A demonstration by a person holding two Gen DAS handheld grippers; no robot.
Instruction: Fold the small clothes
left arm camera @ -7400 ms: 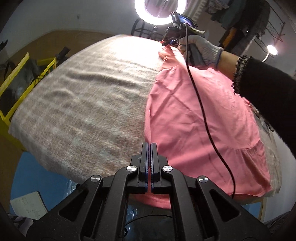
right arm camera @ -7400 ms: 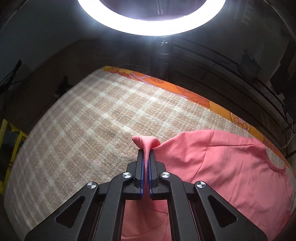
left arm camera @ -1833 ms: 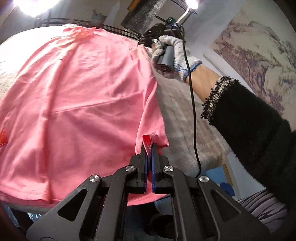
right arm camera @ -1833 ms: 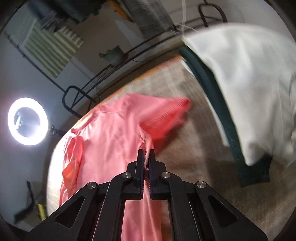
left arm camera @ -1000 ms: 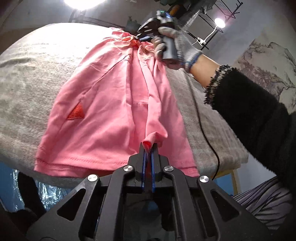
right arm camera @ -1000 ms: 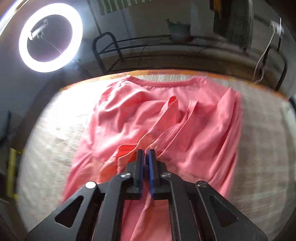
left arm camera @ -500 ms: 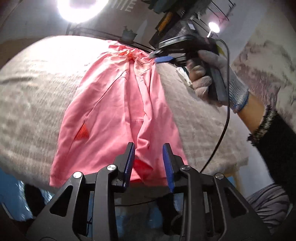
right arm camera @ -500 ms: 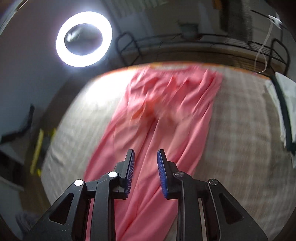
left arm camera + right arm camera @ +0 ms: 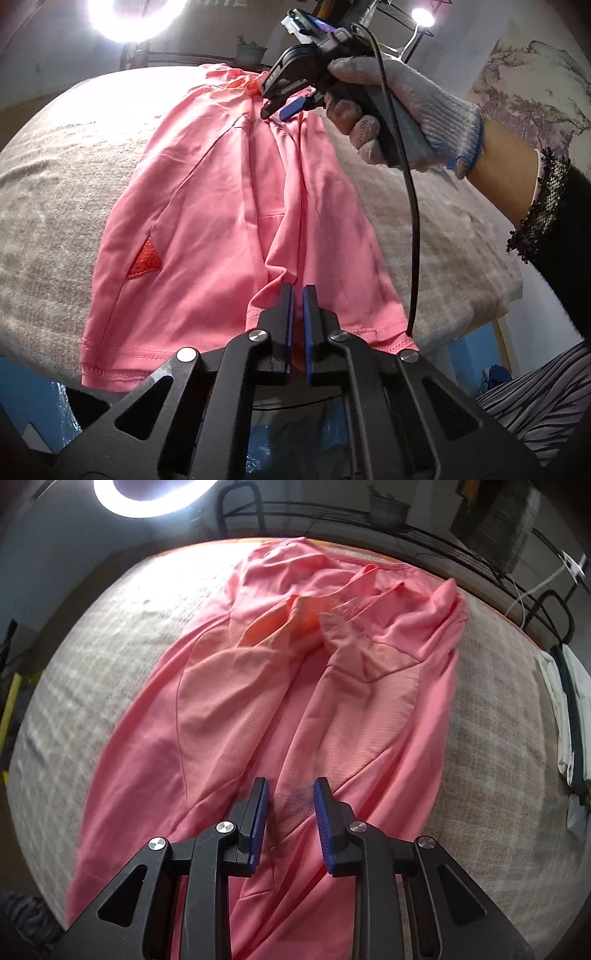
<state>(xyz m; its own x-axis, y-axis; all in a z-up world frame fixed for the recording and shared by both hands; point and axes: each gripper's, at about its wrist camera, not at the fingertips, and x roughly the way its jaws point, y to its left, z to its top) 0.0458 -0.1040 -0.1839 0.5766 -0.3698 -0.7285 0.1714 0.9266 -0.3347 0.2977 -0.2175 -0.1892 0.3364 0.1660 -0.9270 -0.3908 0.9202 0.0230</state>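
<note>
Pink shirt point(image 9: 221, 206) flat on the gray blanket point(image 9: 48, 192), both sides folded in. Left gripper point(image 9: 297, 291) low at the hem, just a thin gap, nothing inside. Right gripper point(image 9: 290, 786) wide apart above the shirt, nothing inside.

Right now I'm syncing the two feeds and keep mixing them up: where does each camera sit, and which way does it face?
Left wrist: on the left claw at the hem, looking up the pink shirt; shows its nearly closed fingers plus the gloved right hand with the right claw.
Right wrist: on the right claw, over the middle of the shirt, facing the collar; shows only its open fingers.
Shared: the shirt, the beige blanket, the ring light.
</note>
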